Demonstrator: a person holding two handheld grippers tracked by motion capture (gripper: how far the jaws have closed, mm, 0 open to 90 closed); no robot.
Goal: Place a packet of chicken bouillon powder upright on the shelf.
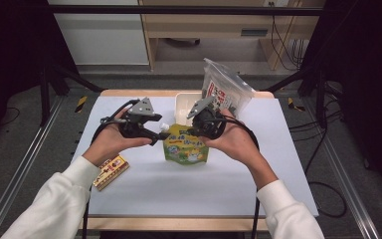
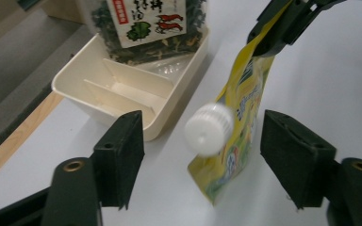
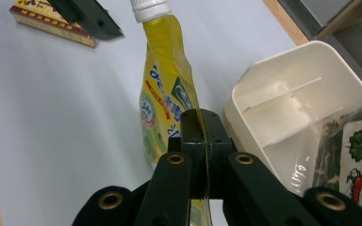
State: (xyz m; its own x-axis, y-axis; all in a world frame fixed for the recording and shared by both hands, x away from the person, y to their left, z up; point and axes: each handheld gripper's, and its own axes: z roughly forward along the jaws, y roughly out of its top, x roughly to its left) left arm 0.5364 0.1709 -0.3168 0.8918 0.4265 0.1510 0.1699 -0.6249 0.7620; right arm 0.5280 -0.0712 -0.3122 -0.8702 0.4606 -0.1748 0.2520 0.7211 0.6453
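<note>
The right claw [image 3: 202,136] is pinching the flat edge of the yellow spout pouch [image 3: 165,108], its two black jaws pressed tight together on the thin seam. In the high view the same right claw [image 1: 205,130] is sitting at the pouch's [image 1: 185,147] upper right corner, and the pouch is standing on the white counter [image 1: 179,189] just in front of the cream divided tray [image 1: 184,102].

The left claw [image 2: 202,155] is standing wide, its jaws on either side of the pouch's [image 2: 235,141] white cap [image 2: 209,128] and not touching it; the cap is pointing toward this claw's camera. In the high view the left claw [image 1: 160,133] is lying just to the left of the pouch, at the level of the spout.

A clear bag of dried greens with a red-and-white label [image 1: 226,89] is leaning in the tray's right end, behind and to the right of the pouch. In the left gripper view the tray's [image 2: 122,89] empty compartments are showing beside that bag [image 2: 146,28].

A small red and yellow box [image 1: 111,171] is lying flat on the counter, well to the left of the pouch and nearer the person, beside the left sleeve [image 1: 59,199].
</note>
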